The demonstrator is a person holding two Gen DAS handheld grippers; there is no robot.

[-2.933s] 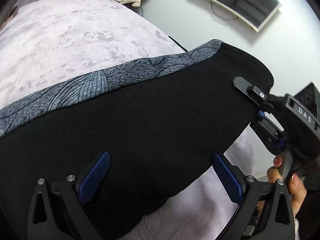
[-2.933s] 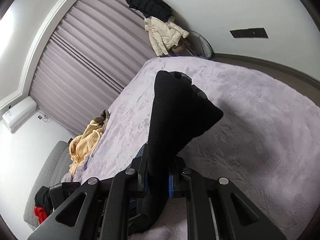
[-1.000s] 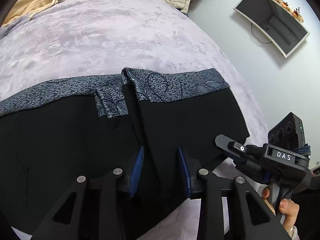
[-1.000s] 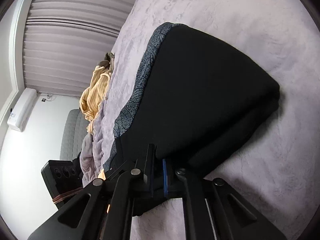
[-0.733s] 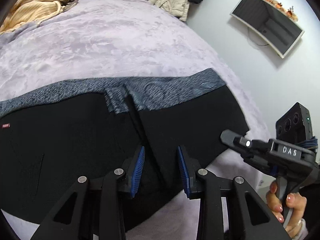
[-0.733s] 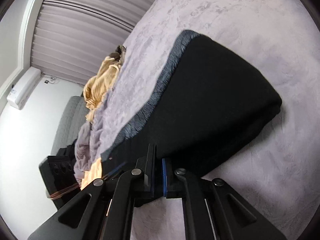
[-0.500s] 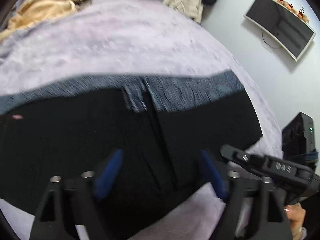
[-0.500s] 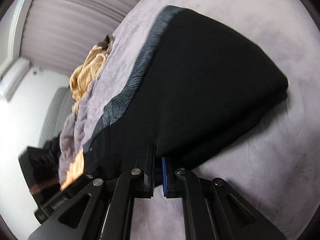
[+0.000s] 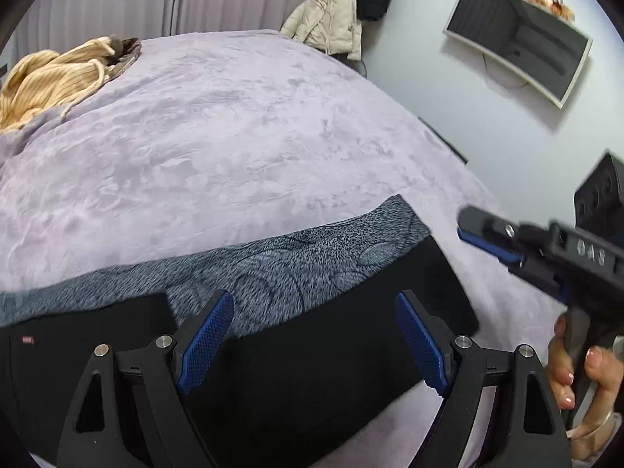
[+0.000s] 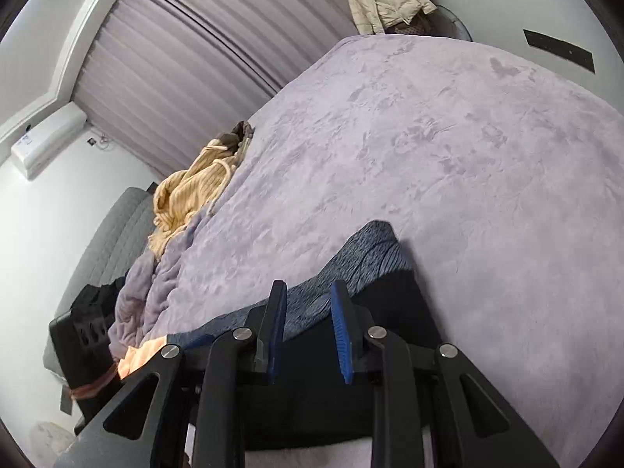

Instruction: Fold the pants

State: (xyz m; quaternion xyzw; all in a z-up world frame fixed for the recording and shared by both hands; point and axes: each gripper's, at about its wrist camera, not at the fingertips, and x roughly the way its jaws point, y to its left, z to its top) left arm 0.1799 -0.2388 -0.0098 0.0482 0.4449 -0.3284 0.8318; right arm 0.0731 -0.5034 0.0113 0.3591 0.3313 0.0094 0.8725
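I see the pants [image 9: 319, 335] flat on the bed [image 9: 234, 136] — my left gripper [image 9: 312, 335] spread wide above them, right gripper [image 10: 308, 327] w/ jaws apart, empty.

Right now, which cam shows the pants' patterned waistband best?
Left wrist: the waistband runs nearly its full length across the black pants, pattern visible. Right wrist sees only a foreshortened stretch, partly behind the right hand-held gripper.
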